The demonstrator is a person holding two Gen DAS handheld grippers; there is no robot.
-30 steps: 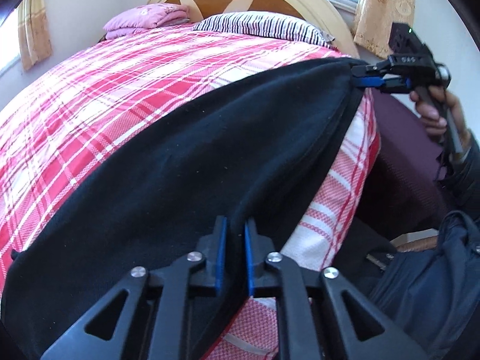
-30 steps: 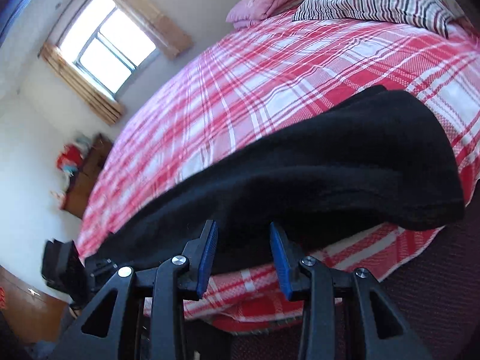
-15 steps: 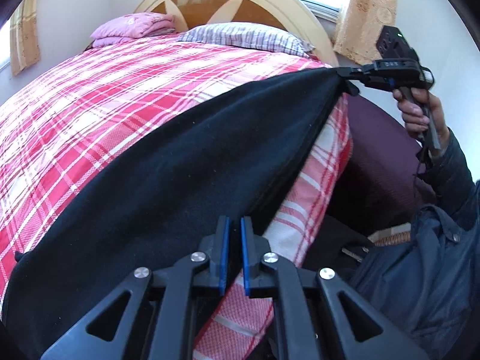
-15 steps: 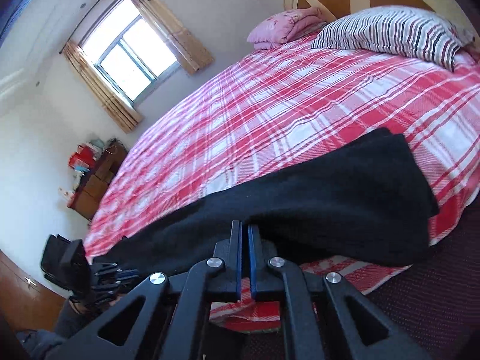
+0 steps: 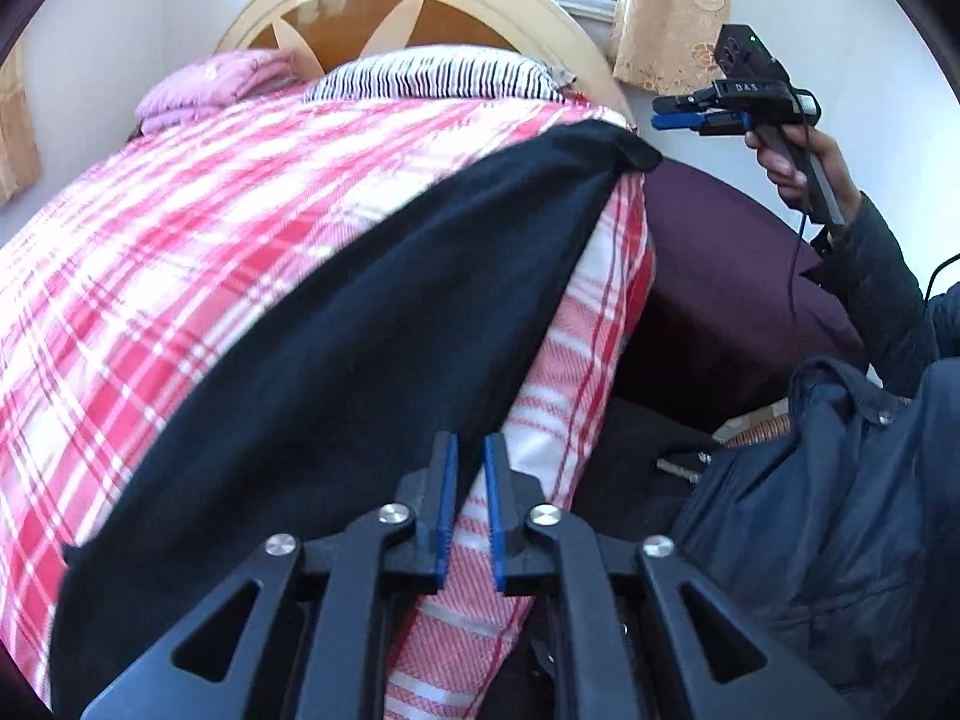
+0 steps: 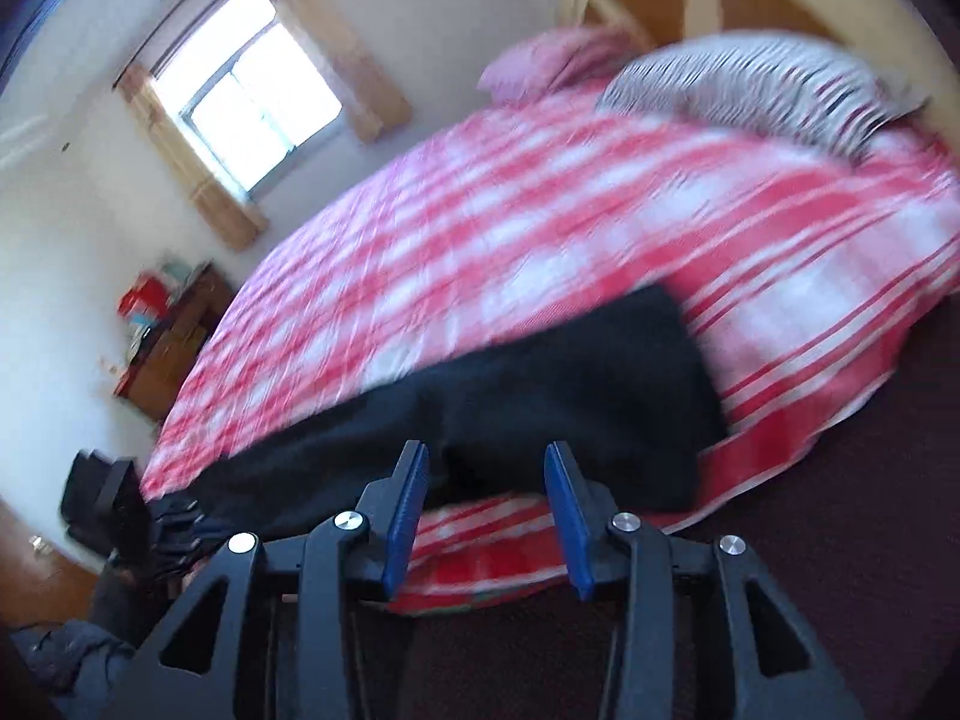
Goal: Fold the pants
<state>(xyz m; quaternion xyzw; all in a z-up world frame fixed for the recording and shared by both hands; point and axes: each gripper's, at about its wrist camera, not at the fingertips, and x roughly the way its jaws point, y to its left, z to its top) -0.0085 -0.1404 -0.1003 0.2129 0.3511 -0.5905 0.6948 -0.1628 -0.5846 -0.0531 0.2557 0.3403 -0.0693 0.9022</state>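
Both grippers had let go of the pants (image 5: 336,324), which lay long and flat along the near edge of the big bed (image 5: 180,228) with its red checked cover. By my guess one fold was just done. Next, the ends needed grabbing again to fold them shorter. The right gripper (image 6: 486,516) was wide open above the cloth. The left gripper (image 5: 467,510) was nearly closed, holding nothing.
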